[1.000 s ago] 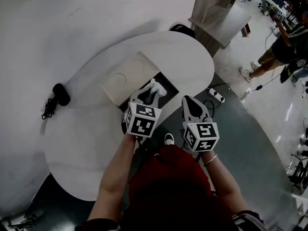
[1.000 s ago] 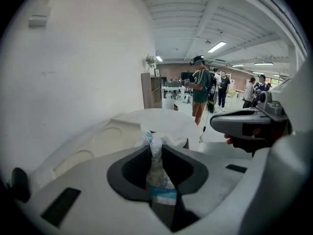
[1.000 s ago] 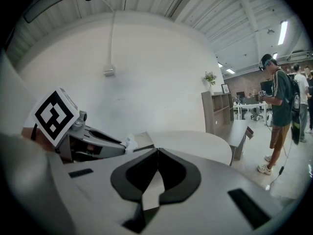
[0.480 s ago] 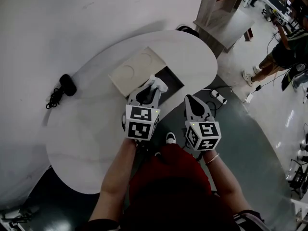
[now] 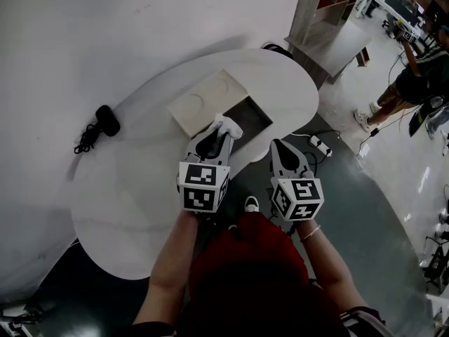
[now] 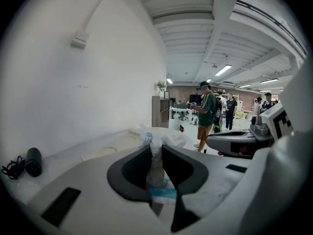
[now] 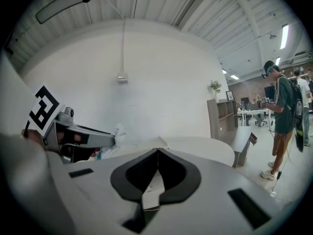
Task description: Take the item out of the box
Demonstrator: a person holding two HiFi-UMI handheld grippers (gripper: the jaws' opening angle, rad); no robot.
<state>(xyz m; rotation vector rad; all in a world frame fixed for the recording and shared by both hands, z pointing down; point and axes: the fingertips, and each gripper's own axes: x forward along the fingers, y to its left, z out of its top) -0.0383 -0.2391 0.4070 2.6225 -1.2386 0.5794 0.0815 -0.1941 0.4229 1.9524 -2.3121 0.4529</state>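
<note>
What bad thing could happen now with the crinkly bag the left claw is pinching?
1. The left gripper pinches only a thin crumpled strip of the plastic-wrapped item, so it might slip out and fall.
2. The item is right by the edge of the open box; its loose end could catch there.

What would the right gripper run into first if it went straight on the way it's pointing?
Probably the open box on the table. The right gripper, jaws together, aims slightly downward at the box's near corner; depth is unclear, so the table's edge could come first.
</note>
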